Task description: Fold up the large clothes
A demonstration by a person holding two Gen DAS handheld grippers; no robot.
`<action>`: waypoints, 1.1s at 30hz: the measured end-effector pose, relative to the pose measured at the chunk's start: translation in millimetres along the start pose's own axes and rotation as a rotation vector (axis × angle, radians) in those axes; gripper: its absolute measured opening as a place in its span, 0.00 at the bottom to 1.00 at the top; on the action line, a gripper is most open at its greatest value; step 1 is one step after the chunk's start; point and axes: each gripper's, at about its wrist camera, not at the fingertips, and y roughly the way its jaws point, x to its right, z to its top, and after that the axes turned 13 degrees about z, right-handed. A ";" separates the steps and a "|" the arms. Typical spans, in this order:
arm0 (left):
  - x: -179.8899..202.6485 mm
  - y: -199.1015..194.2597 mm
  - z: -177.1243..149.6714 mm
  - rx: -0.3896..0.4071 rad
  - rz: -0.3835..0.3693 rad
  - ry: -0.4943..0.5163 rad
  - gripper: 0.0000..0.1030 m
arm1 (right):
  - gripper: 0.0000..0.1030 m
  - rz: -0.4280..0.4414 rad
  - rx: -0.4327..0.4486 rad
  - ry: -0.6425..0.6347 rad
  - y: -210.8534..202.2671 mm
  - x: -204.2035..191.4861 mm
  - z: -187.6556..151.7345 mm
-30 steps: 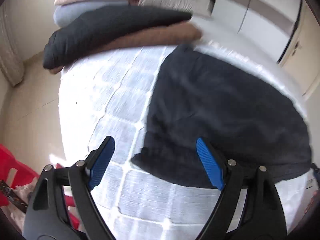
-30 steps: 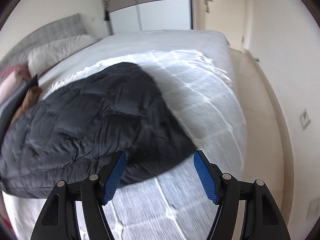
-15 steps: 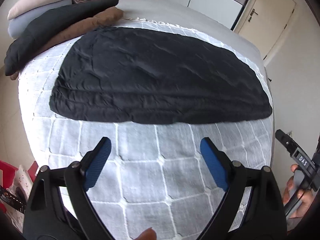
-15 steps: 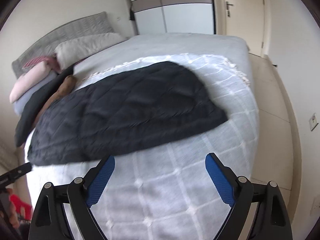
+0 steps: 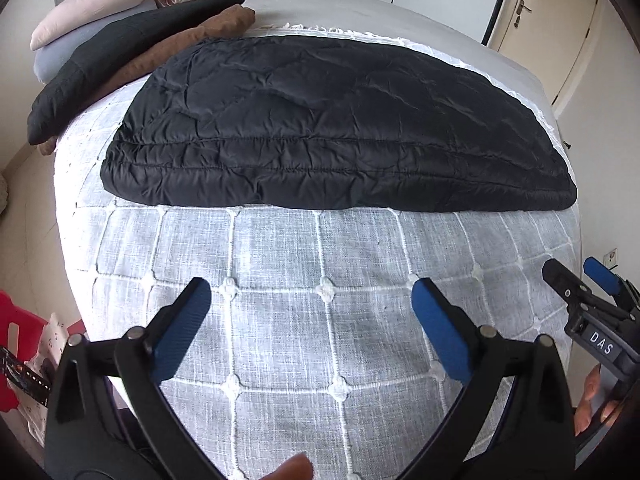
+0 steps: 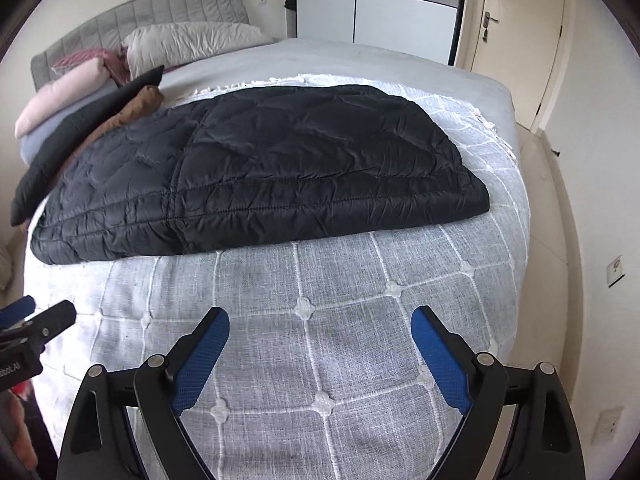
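Note:
A large black quilted garment (image 5: 332,120) lies folded flat across the middle of the bed; it also shows in the right wrist view (image 6: 256,176). My left gripper (image 5: 312,308) is open and empty, held over the white checked bedspread (image 5: 320,320) short of the garment's near edge. My right gripper (image 6: 320,336) is open and empty, also over the bedspread short of the garment. The right gripper shows at the right edge of the left wrist view (image 5: 588,284). The left gripper shows at the left edge of the right wrist view (image 6: 36,316).
Folded black, brown and pink clothes (image 5: 132,44) and pillows (image 6: 188,40) are stacked at the bed's head end. A red object (image 5: 16,328) stands on the floor at left. A wardrobe (image 6: 372,0) and a door (image 6: 516,40) are beyond the bed.
Both grippers have pulled back from the garment towards the bed's near edge. The garment now lies whole in view and the grippers stay open and empty.

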 end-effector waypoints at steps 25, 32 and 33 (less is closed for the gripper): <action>7.4 -0.4 -2.4 0.002 0.021 0.014 0.97 | 0.91 0.014 -0.013 -0.058 11.7 -29.4 -2.8; 9.9 2.0 -3.0 -0.004 0.020 0.021 0.97 | 0.91 0.017 -0.015 -0.065 12.4 -31.9 -3.3; 10.2 2.4 -3.1 -0.005 0.021 0.022 0.97 | 0.91 0.017 -0.016 -0.066 12.6 -31.9 -3.3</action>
